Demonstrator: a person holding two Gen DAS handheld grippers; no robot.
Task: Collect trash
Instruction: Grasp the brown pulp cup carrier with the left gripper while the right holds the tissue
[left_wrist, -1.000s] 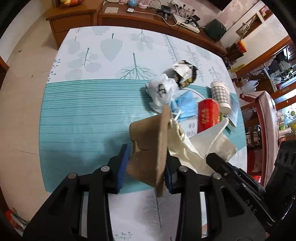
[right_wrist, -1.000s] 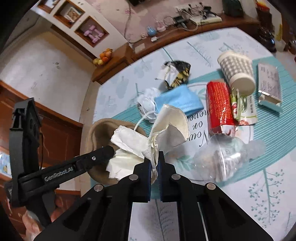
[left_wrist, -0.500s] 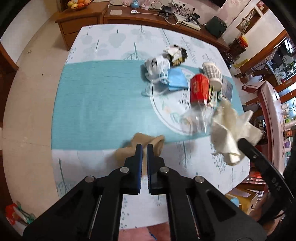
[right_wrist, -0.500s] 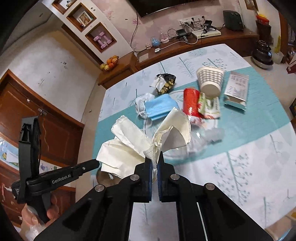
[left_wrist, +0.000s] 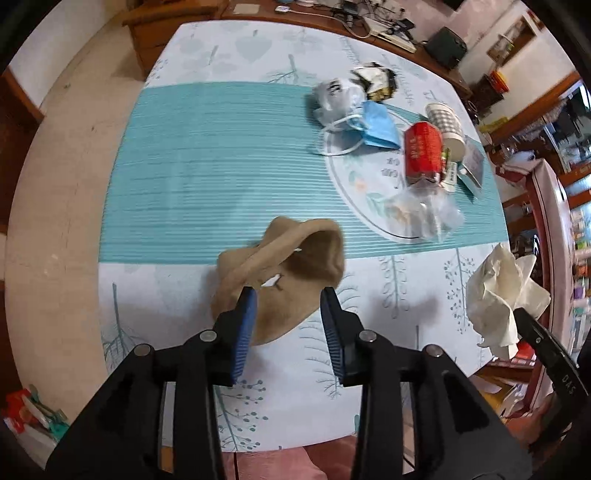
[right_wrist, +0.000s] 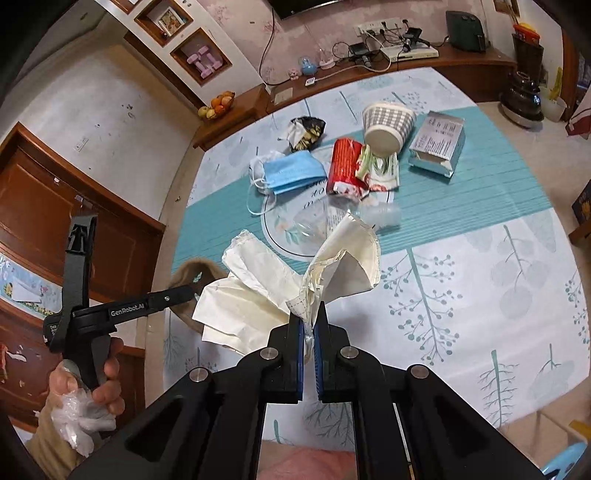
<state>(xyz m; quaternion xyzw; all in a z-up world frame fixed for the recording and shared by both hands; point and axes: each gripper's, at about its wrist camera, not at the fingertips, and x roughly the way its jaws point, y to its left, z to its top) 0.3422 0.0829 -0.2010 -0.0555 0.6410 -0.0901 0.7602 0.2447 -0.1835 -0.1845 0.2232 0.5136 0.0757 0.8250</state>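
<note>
A crumpled brown paper bag (left_wrist: 291, 266) lies on the near part of the table (left_wrist: 192, 166). My left gripper (left_wrist: 288, 314) hangs just above it. Its jaws are opening, and the bag sits loose between them with neither pad pressing on it. My right gripper (right_wrist: 309, 325) is shut on a wad of cream paper (right_wrist: 280, 284), held up over the table's near edge. The same cream paper (left_wrist: 498, 295) shows at the right of the left wrist view. In the right wrist view the brown bag (right_wrist: 192, 271) peeks out behind the left gripper's fingers (right_wrist: 173, 293).
More litter lies mid-table: a blue face mask (right_wrist: 291, 171), a red packet (right_wrist: 345, 164), a checked paper cup (right_wrist: 386, 127), a small box (right_wrist: 437, 142), a clear plastic bag (left_wrist: 421, 214), a white plastic bag (left_wrist: 334, 98) and a dark wrapper (right_wrist: 308, 131). A wooden sideboard (right_wrist: 369, 70) stands behind.
The left gripper carried the brown bag back to the table's near part and let go of it there. The right gripper drew the cream paper away to the right.
</note>
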